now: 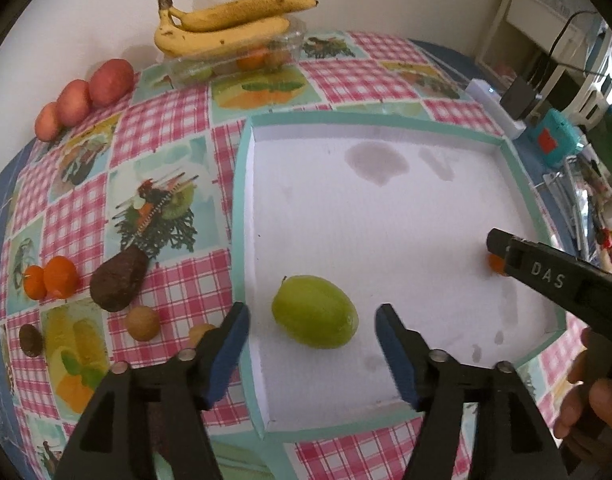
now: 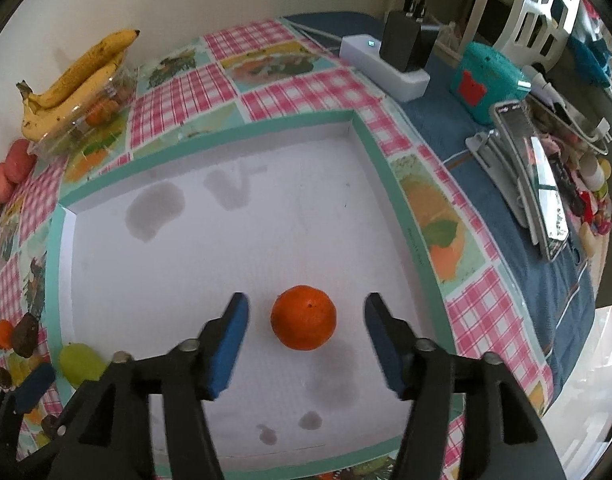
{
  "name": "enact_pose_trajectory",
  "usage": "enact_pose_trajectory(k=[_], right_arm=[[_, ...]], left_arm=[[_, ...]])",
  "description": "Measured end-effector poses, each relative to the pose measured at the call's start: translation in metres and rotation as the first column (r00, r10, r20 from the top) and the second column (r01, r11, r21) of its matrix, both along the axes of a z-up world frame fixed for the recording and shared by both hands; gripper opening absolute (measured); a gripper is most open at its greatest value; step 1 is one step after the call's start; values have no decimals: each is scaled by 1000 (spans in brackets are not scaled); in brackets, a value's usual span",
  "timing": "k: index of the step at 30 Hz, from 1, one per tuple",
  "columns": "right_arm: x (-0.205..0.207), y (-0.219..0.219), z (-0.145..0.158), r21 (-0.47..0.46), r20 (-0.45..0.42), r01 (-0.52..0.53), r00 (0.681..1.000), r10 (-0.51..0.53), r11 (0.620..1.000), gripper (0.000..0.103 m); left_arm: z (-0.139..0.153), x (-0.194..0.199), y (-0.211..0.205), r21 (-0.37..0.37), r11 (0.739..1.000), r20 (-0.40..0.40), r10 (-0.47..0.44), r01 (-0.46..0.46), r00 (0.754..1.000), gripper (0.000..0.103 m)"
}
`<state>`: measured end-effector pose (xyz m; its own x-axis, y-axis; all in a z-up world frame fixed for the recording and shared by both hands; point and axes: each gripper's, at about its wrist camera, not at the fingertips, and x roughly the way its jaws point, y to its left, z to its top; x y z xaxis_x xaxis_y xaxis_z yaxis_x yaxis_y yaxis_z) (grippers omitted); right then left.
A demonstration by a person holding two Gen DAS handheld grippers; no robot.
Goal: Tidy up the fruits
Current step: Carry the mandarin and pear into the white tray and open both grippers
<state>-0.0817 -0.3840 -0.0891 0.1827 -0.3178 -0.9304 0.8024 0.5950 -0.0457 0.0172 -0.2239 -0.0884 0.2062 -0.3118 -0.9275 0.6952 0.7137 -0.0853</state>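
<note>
Both claws stand released. Left claw brackets 1 green fruit without touching it, near the left wall of the white tray. Right claw likewise brackets 1 orange apart from both pads, near the tray's right wall; in the left wrist view that claw's black arm hides most of the orange. The tray holds these 2 fruits and several grey stains.

On the counter, left of the tray, lie 1 dark avocado, 2 small oranges touching each other, 2 small tan round fruits, one partly behind the left claw, and 1 small dark round fruit. Farther back, 3 red fruits sit in a row by the wall. Beside them, 2 bananas rest on 1 clear plastic box containing small fruits too blurred to count.
</note>
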Motion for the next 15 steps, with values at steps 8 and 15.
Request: enact_pose_trajectory(k=[8,15], right_arm=[[-5,6,10,-15,33,-13,999,13,1000,85],[-5,18,13,-48,48,-61,997,63,997,85]], left_arm=[[22,4,22,-1,999,35,47,-47,998,96],[42,23,67,-37,983,100,185,-182,978,103]])
